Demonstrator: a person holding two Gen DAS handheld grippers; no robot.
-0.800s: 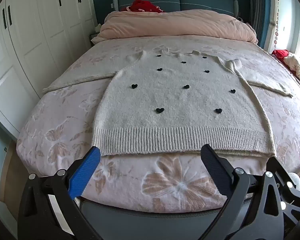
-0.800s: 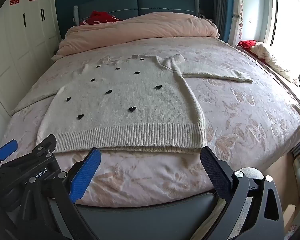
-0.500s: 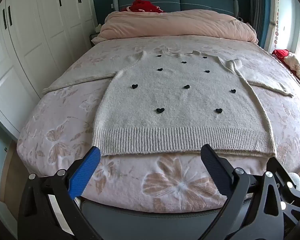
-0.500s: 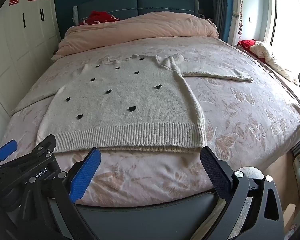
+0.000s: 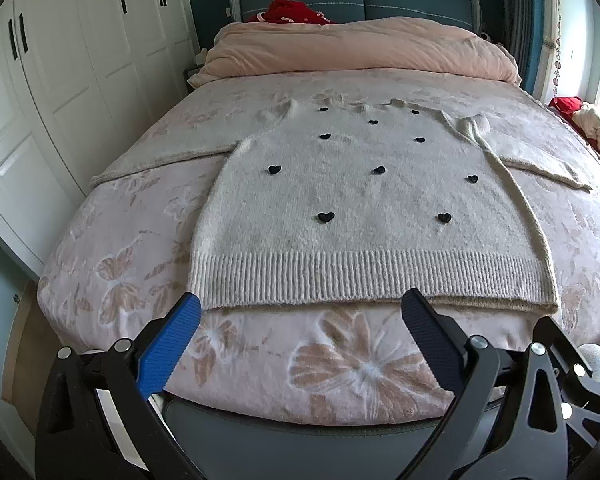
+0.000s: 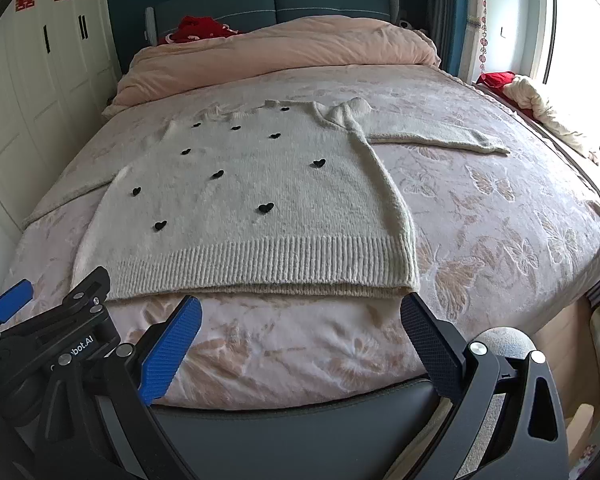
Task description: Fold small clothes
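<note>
A cream knit sweater (image 5: 364,208) with small black hearts lies flat, front up, on the floral bedspread (image 5: 116,280), its ribbed hem (image 5: 364,276) towards the foot of the bed and both sleeves spread out to the sides. The left gripper (image 5: 300,312) and the right gripper (image 6: 300,312) hover just short of the hem, both with jaws wide and holding nothing.

Folding has not begun, so the likely first step is to bring a sleeve and side panel in across the body. To do it well, each gripper should close on both knit layers at once, one at the hem corner and one near the shoulder, lift only slightly so the loose knit does not stretch, and lay the fold parallel to the side seam. A lower layer peeks out under the hem, so a shallow pinch could catch only the top layer.

The left sleeve (image 5: 160,160) blends into the bedspread and its cuff is hard to make out. The neckline is rumpled and unclear, and the sweater's back is hidden. The pink duvet (image 6: 284,52) is bunched at the headboard.
</note>
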